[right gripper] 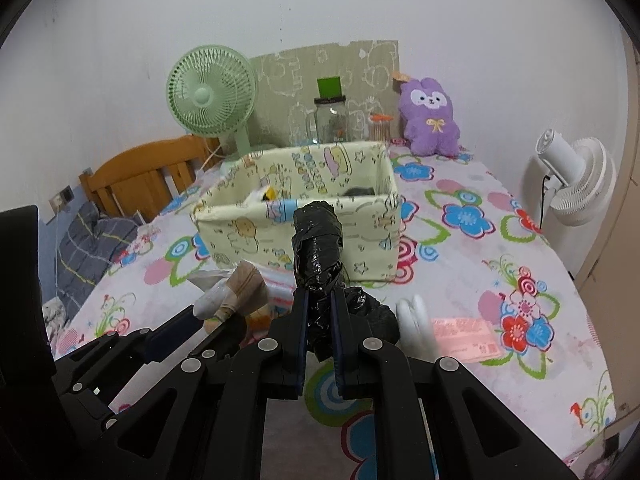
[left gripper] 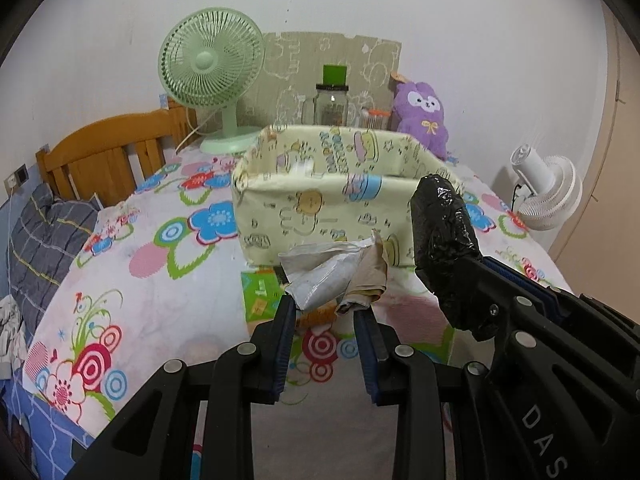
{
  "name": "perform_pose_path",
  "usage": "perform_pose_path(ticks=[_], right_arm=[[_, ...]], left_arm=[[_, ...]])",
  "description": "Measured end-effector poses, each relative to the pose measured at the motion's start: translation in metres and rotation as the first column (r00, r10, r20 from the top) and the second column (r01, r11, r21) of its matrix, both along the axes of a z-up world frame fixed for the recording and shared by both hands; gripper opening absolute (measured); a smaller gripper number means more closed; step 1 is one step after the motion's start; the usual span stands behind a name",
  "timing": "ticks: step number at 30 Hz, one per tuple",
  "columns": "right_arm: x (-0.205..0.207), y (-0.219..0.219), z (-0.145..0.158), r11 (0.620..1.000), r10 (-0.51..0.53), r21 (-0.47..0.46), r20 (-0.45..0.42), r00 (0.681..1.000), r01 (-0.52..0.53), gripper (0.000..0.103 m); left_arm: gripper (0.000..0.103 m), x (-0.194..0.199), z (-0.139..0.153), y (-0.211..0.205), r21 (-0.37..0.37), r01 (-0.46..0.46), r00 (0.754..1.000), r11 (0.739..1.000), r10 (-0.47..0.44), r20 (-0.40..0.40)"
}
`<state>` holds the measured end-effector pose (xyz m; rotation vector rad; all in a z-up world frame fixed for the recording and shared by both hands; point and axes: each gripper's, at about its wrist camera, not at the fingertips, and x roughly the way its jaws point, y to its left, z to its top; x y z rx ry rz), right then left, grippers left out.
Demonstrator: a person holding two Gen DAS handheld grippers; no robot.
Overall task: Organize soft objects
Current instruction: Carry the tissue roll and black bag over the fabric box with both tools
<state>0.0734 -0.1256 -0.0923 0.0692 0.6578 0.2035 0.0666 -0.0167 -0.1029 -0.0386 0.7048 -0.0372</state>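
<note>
We hold the left gripper (left gripper: 326, 312) above the near part of the bed (left gripper: 168, 292), its jaws clenched on a crumpled paper packet (left gripper: 336, 276), grey-white and tan, which sticks up between the blue fingers (left gripper: 285, 344). We hold the right gripper (right gripper: 319, 312) just to its right, jaws clenched on a black wrapped bundle (right gripper: 318, 248) that stands upright above the fingertips; in the left wrist view the same bundle (left gripper: 444, 220) rises at the right. Both held items hang in front of the near wall of a pale yellow fabric box (right gripper: 296, 232) printed with cartoon figures, which sits on the flowered bedspread. Inside the box a white and yellow item and a dark item are partly visible; we cannot identify them. On the bed right of the right gripper lie a white object (right gripper: 414, 320) and a pink packet (right gripper: 464, 334). At the far end stand a green fan (right gripper: 212, 96), a glass jar (right gripper: 330, 118) and a purple plush toy (right gripper: 430, 118). A white fan (right gripper: 576, 180) stands at the right edge.
</note>
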Motion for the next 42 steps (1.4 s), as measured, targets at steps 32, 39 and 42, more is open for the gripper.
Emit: perform_pose_path(ticks=[32,39,42], right_arm=[[-0.007,-0.011,0.066,0.999,-0.049,0.026,0.097,0.994,0.047,0.014],[0.004,-0.010,0.071,0.998,-0.053,0.028,0.105,0.993,0.050,0.014],[0.011,-0.010,0.073,0.998,-0.053,0.032,0.106,0.993,0.050,0.014]], left_arm=[[0.029,0.003,0.070,-0.008,0.022,0.031,0.993,0.999,-0.034,0.117],[0.029,0.016,0.075,-0.006,0.018,0.033,0.991,0.999,-0.035,0.126],[0.029,0.023,0.077,-0.005,0.016,0.030,0.991,0.999,-0.032,0.129]])
